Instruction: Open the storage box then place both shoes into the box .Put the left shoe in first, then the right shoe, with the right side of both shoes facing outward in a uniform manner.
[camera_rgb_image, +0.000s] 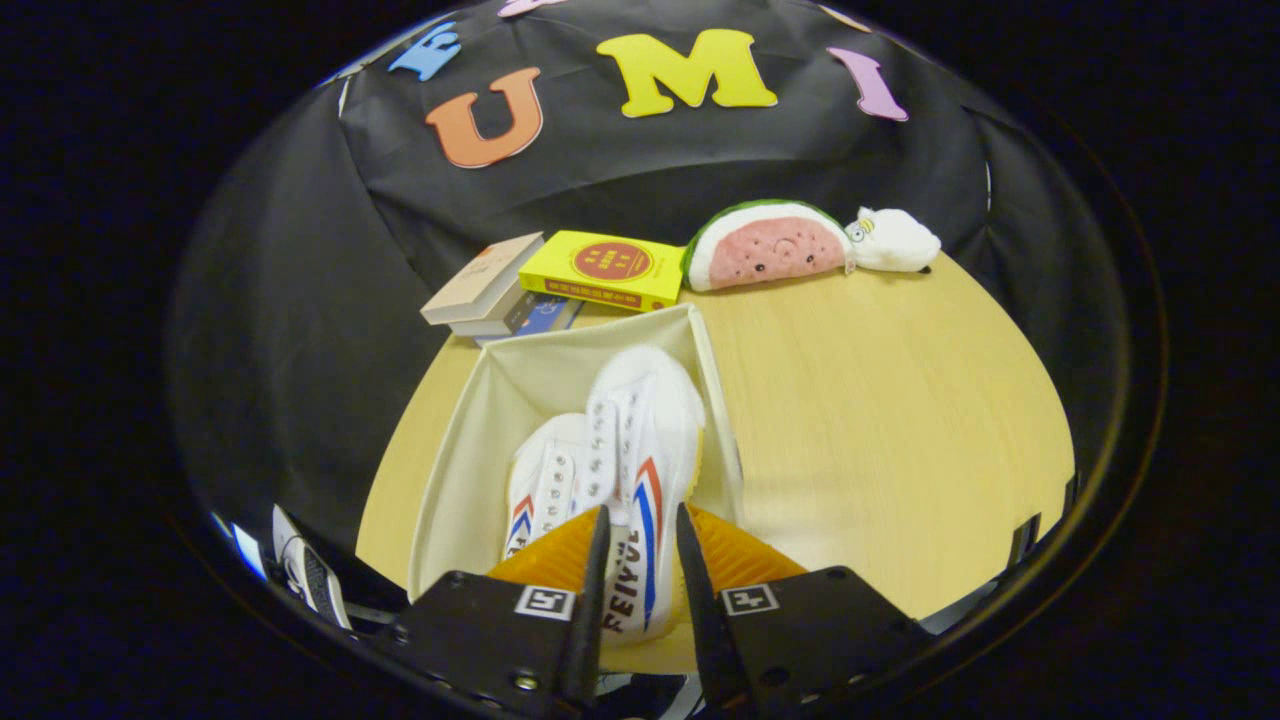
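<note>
The storage box (470, 400), a cream fabric bin with its top open, stands on the pale wooden bench (880, 420) and serves as the landmark here. Inside the box lie both white shoes, toes pointing toward its far wall. The left shoe (545, 480) sits lower and against the box's left half, its eyelets and a red-and-blue stripe showing. The right shoe (650, 440) lies beside it on the right, higher and partly over it, close to the box's right wall, with its red-and-blue striped side and lettering turned up toward the camera.

The hand-held gripper (641, 560) hovers over the near end of the box, and its two fingers stand close together on either side of the heel part of the right shoe. The fingers (598, 570) appear to press the shoe's side panel from both sides, so the gripper is clamped on the right shoe with only a narrow gap between the fingers.

Beyond the box's far wall, a yellow book (605, 268) lies flat, with a beige book (480, 280) and a blue one (540, 315) stacked just left of it. Right of the yellow book rests a watermelon plush (768, 245), touching a small white plush (893, 240). The bench to the right of the box carries nothing else.
</note>
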